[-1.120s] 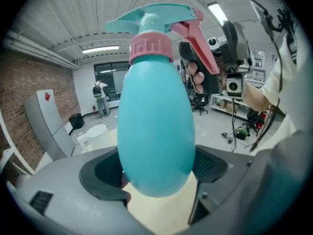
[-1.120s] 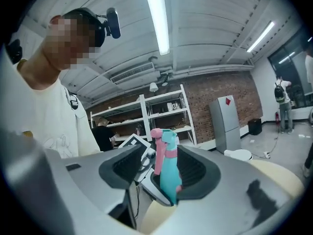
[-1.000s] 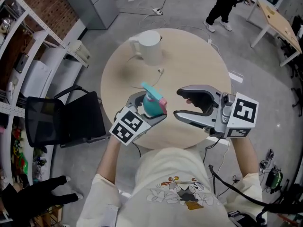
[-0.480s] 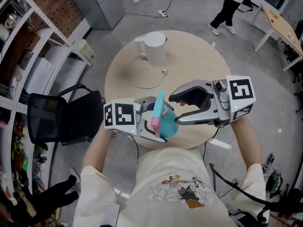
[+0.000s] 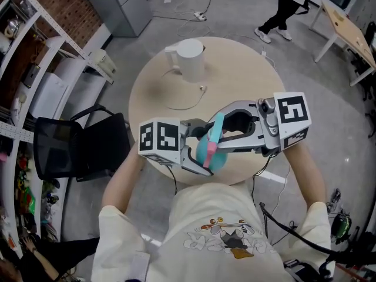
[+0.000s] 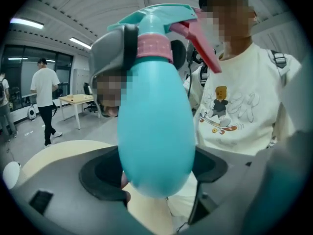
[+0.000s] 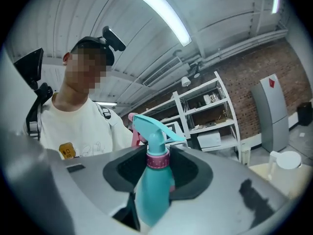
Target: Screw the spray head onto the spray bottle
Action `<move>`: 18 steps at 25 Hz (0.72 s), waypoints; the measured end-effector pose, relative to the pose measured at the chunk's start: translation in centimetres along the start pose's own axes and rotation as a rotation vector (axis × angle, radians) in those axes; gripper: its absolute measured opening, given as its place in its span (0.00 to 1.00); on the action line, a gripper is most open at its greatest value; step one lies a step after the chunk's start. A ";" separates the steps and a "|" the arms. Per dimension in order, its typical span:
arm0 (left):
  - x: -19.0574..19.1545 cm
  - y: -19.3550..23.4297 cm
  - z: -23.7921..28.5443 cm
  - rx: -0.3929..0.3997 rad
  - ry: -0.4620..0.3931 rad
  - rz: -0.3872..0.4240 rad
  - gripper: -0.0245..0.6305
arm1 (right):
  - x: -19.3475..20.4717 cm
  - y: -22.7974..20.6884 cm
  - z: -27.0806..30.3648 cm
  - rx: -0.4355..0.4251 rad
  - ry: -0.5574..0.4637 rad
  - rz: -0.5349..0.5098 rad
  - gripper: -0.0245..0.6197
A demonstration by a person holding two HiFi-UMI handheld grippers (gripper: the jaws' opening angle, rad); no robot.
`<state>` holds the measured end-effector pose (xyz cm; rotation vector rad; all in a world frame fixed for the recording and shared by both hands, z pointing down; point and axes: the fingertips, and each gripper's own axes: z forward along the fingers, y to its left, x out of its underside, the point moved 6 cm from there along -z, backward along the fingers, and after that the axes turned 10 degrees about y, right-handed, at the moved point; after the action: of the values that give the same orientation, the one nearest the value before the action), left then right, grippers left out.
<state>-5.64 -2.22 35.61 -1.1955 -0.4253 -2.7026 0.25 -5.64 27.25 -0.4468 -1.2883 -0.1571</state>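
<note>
Left gripper (image 6: pixel 156 180) is pinching the bottle (image 6: pixel 154 126) above the desk (image 5: pixel 235 75) edge. Right gripper (image 7: pixel 155 168), its jaws just closing, is clamping the head (image 7: pixel 154 129) at its collar. Tightening is starting, probably calling for a twist next.

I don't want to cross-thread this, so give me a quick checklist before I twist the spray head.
1. Left gripper clamped on bottle: ok.
2. Right gripper fingers have just been closing, pink collar gripped between them: ok.
3. Spray head sitting straight on bottle: ok.
4. How tight the thread is: cannot tell.
5. Bottle held off the table: ok.
</note>
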 end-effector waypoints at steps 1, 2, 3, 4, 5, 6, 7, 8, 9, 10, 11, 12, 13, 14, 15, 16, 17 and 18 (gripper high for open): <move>0.2 0.4 0.2 -0.031 0.000 -0.024 0.67 | 0.3 -0.2 -0.3 0.031 0.001 0.002 0.26; 0.4 0.9 0.3 -0.067 0.003 -0.050 0.67 | 0.6 -0.5 -0.5 0.062 0.003 0.004 0.26; 0.6 1.3 0.4 -0.108 0.007 -0.078 0.67 | 0.9 -0.8 -0.6 0.093 0.004 0.010 0.26; 0.8 1.7 0.4 -0.149 0.009 -0.106 0.67 | 1.1 -1.1 -0.8 0.122 0.004 0.019 0.26; 1.0 2.0 0.5 -0.188 0.009 -0.135 0.67 | 1.2 -1.4 -0.9 0.150 0.004 0.029 0.26; 1.1 2.3 0.5 -0.226 0.008 -0.162 0.67 | 1.3 -1.6 -1.0 0.177 0.004 0.040 0.26; 1.1 2.5 0.5 -0.263 0.006 -0.186 0.67 | 1.4 -1.8 -1.1 0.205 0.004 0.049 0.26; 1.1 2.7 0.5 -0.299 0.003 -0.209 0.67 | 1.3 -1.9 -1.2 0.234 0.004 0.059 0.26; 1.1 2.8 0.4 -0.332 -0.002 -0.232 0.67 | 1.3 -2.0 -1.3 0.266 0.001 0.069 0.26; 1.1 3.0 0.3 -0.361 -0.009 -0.255 0.67 | 1.2 -2.0 -1.4 0.298 -0.004 0.077 0.26; 1.0 3.2 0.2 -0.389 -0.016 -0.276 0.67 | 1.1 -2.2 -1.5 0.328 -0.013 0.083 0.26; 1.0 3.5 0.1 -0.419 -0.022 -0.296 0.67 | 1.1 -2.3 -1.6 0.354 -0.023 0.086 0.26; 1.0 3.7 0.0 -0.452 -0.025 -0.319 0.67 | 1.0 -2.5 -1.7 0.378 -0.032 0.088 0.26; 1.0 4.0 -0.1 -0.488 -0.022 -0.343 0.67 | 1.1 -2.8 -1.8 0.404 -0.040 0.090 0.26; 1.2 4.3 -0.2 -0.529 -0.014 -0.368 0.67 | 1.1 -3.0 -1.8 0.432 -0.045 0.093 0.26; 1.3 4.5 -0.2 -0.572 -0.002 -0.389 0.67 | 1.2 -3.2 -1.8 0.462 -0.050 0.096 0.26; 1.4 4.7 -0.3 -0.614 0.008 -0.407 0.67 | 1.2 -3.2 -1.8 0.494 -0.056 0.101 0.26; 1.5 4.8 -0.4 -0.651 0.015 -0.424 0.67 | 1.2 -3.3 -1.9 0.527 -0.064 0.107 0.26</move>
<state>-5.66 -6.97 37.40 -1.3379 0.2733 -3.3601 1.08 -9.22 28.79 -0.0679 -1.3068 0.2857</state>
